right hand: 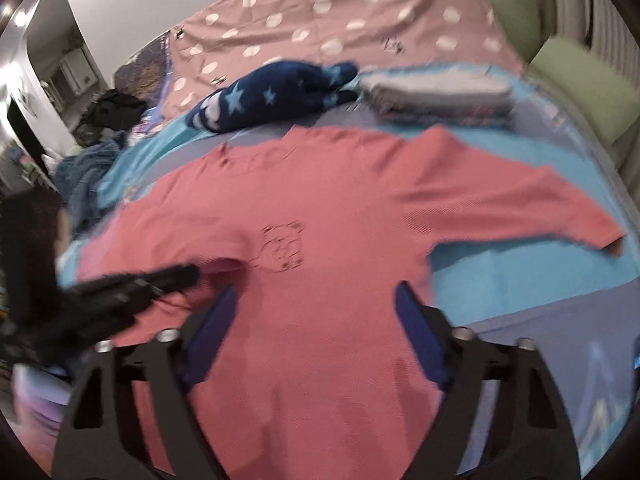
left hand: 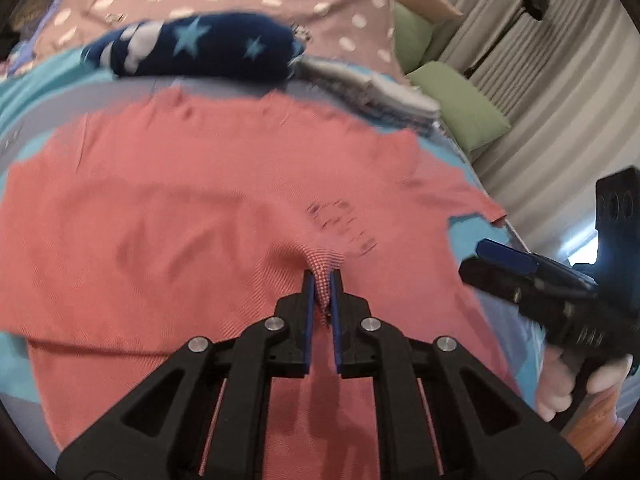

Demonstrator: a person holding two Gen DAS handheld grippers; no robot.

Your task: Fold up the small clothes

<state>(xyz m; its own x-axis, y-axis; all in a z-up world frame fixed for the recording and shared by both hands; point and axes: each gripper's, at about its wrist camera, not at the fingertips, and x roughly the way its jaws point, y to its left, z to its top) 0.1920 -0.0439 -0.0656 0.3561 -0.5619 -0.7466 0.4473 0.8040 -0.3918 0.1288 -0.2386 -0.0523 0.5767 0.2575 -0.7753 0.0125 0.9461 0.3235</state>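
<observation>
Left wrist view: left gripper (left hand: 323,280) clenched on a pinched ridge of the coral shirt (left hand: 168,216), right at the fingertips. Beyond the tips, shirt spread across the blue sheet (left hand: 468,236), small dark print just past the pinch, one sleeve reaching off to the right. Right wrist view: right gripper (right hand: 316,304) released, pads clear of cloth, poised over the shirt's lower half. Farther out, past the collar, a star-patterned navy garment (right hand: 264,96) bundled, and beside it a grey folded stack (right hand: 436,92). Judged from that: some pieces already done, this shirt barely begun, no fold yet laid, sleeves and body still to bring in.
</observation>
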